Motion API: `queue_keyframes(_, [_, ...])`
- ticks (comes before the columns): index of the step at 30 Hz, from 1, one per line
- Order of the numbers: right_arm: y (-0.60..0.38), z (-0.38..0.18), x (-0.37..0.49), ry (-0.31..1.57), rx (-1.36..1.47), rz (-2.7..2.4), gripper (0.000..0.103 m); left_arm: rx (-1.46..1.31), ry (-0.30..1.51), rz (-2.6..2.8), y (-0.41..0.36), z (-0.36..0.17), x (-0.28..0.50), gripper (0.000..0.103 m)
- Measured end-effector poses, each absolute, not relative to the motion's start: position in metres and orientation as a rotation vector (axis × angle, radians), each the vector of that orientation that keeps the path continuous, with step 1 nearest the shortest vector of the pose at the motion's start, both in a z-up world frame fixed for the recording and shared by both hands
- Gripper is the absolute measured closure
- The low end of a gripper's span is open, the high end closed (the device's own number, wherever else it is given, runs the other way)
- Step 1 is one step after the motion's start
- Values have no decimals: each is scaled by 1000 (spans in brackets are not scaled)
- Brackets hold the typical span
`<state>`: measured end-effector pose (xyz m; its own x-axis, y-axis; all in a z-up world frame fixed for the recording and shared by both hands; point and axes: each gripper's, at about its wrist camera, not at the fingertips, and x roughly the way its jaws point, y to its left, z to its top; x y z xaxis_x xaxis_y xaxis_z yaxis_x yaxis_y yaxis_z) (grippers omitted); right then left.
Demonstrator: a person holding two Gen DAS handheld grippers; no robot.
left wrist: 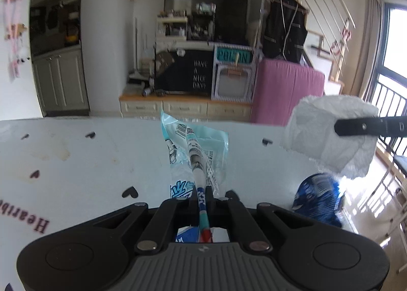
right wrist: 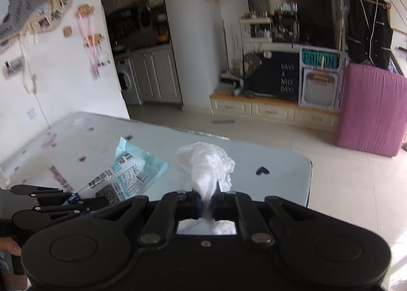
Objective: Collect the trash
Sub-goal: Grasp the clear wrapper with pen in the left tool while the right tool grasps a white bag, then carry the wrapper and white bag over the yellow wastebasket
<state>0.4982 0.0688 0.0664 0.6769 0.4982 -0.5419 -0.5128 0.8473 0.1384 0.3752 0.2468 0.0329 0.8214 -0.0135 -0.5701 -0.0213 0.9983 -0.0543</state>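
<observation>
In the left wrist view my left gripper is shut on a light blue plastic wrapper, which stands up from the jaws above the white table. To its right hangs a crumpled white tissue, pinched by a black finger of the other gripper. In the right wrist view my right gripper is shut on that white tissue, lifted off the table. The blue wrapper shows lower left, held by the left gripper.
A blue patterned bag sits below the table's right edge. The table bears black heart prints and a brown stain. Beyond it are tiled floor, a pink block and low cabinets. A hand shows at the far left.
</observation>
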Motion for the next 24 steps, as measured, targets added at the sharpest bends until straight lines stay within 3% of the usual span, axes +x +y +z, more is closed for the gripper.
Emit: queue_keyframes(24, [-52, 82, 325, 503, 69, 504, 96, -40, 472, -50, 128, 79, 229, 102])
